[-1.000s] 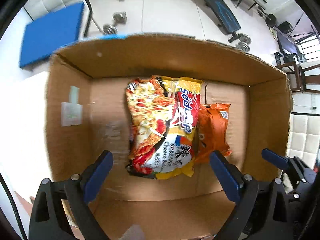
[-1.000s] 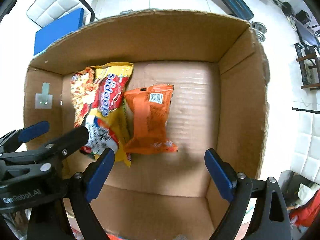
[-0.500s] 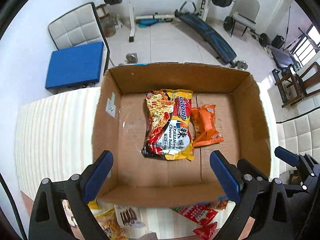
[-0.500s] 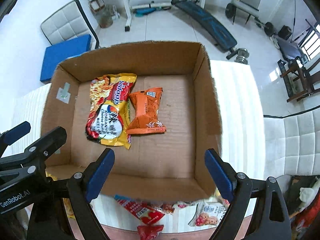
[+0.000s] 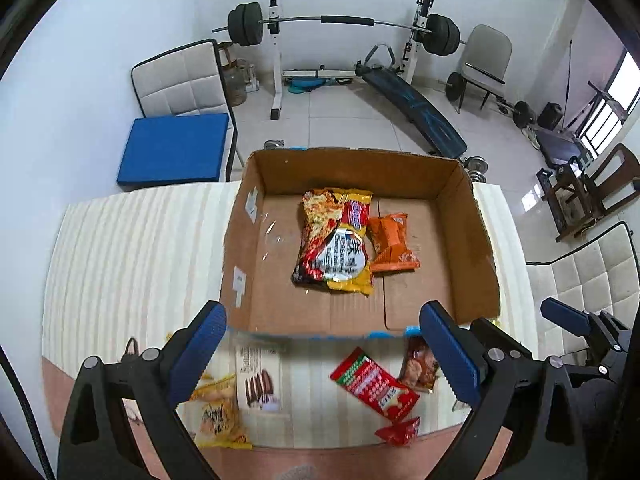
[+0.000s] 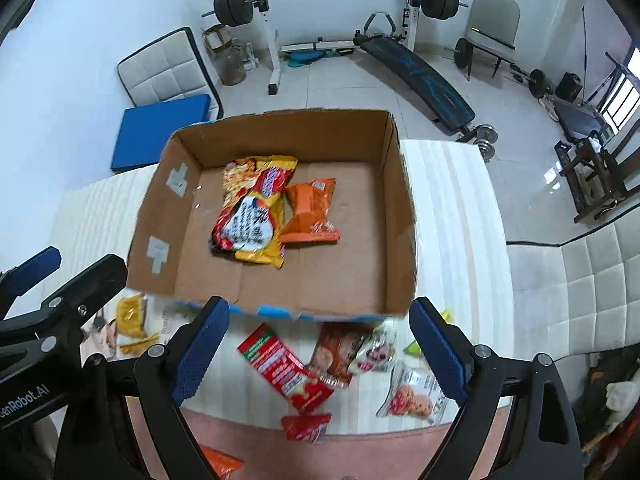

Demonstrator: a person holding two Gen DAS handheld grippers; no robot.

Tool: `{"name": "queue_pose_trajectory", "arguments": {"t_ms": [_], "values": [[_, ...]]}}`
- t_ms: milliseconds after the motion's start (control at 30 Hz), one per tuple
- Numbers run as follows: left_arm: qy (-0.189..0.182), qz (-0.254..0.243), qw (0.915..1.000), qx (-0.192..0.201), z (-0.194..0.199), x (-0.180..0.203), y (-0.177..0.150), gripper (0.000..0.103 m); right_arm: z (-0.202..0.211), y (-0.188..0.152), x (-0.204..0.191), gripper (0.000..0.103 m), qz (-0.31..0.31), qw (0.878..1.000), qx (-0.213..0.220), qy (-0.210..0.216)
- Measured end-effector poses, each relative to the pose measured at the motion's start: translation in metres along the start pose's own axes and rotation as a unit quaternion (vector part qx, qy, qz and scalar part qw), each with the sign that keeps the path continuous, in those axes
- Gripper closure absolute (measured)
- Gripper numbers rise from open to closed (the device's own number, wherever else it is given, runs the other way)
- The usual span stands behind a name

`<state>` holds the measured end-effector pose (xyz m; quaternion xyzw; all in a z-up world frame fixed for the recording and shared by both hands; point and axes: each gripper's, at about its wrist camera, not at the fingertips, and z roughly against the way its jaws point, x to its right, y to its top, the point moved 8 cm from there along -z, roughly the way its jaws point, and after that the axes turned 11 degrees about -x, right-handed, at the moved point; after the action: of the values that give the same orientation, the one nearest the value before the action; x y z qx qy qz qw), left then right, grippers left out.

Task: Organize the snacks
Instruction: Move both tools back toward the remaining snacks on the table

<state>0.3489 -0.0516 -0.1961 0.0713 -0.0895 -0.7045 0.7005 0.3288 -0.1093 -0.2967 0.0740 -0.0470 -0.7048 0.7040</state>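
Note:
An open cardboard box (image 5: pixel 476 248) (image 6: pixel 396 220) stands on the striped table. Inside lie a yellow-red noodle packet (image 5: pixel 336 248) (image 6: pixel 252 216) and an orange snack pack (image 5: pixel 390 244) (image 6: pixel 310 214), side by side. Loose snacks lie on the table in front of the box: a red packet (image 5: pixel 374 384) (image 6: pixel 286 372), a brown cookie pack (image 5: pixel 418 364) (image 6: pixel 334 354), a white biscuit pack (image 5: pixel 256 380) and a yellow pack (image 5: pixel 218 416) (image 6: pixel 130 314). My left gripper (image 5: pixel 326 356) and right gripper (image 6: pixel 320 356) are both open and empty, above the loose snacks.
A white cookie pouch (image 6: pixel 412 394) lies at the table's front right. A small red sachet (image 5: pixel 398 430) (image 6: pixel 306 426) lies near the front edge. Beyond the table are a blue-cushioned chair (image 5: pixel 176 148), a barbell rack (image 5: pixel 340 28) and a white sofa (image 6: pixel 580 296).
Both grippers have pulled back and up out of the box. The box now looks smaller and the loose snacks in front of it have come into view.

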Motion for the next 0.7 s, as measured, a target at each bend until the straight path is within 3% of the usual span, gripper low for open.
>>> {"name": "queue_pose_trajectory", "arguments": {"t_ms": [200,333,500,700], "values": [[0.020,0.019,0.9993,-0.023,-0.006,-0.021,-0.046,0.004,-0.017,-0.044,0.004,0.009,-0.012,0.999,-0.045,0.026],[0.019,0.037,0.9955,-0.086,-0.039,-0.039,-0.099,0.004,-0.051,-0.080,0.006,0.009,-0.018,0.994,-0.098,0.044],[0.022,0.049,0.9846,-0.166,-0.089,-0.056,-0.174,0.004,-0.102,-0.118,0.003,0.009,-0.006,0.984,-0.168,0.054],[0.007,0.065,0.9671,-0.246,-0.135,-0.063,-0.261,0.004,-0.151,-0.122,-0.025,0.010,0.099,0.974,-0.203,0.026]]}}
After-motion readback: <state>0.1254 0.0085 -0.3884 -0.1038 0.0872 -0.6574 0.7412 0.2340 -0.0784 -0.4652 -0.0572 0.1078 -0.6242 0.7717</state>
